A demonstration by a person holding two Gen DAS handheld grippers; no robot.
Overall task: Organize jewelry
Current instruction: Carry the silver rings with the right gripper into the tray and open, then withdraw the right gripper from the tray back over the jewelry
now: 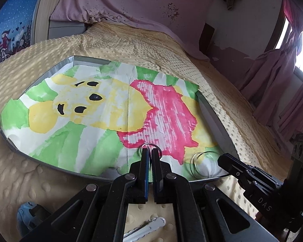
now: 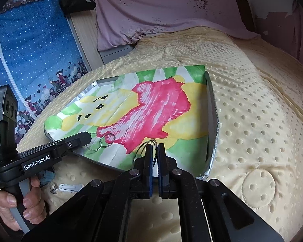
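A foil tray (image 1: 212, 119) (image 2: 211, 109) lined with a painted sheet of a yellow bear in red lies on the bed. My left gripper (image 1: 149, 151) (image 2: 88, 136) hovers low over the tray's near edge, shut on a bunch of silver hoops (image 1: 154, 145) (image 2: 108, 139) whose lower loops rest on the paper. To its right, my right gripper (image 2: 155, 147) (image 1: 221, 159) is shut on thin wire bangles (image 2: 140, 151) (image 1: 200, 162), which reach down to the paper at the tray's near corner.
The tray sits on a yellow dotted blanket (image 2: 252, 121). A white hair clip (image 1: 147, 228) (image 2: 70, 187) and a silver ring (image 2: 54, 188) lie on the blanket in front of the tray. A hand (image 2: 10, 205) holds the left gripper's handle. A pink cloth hangs behind the bed.
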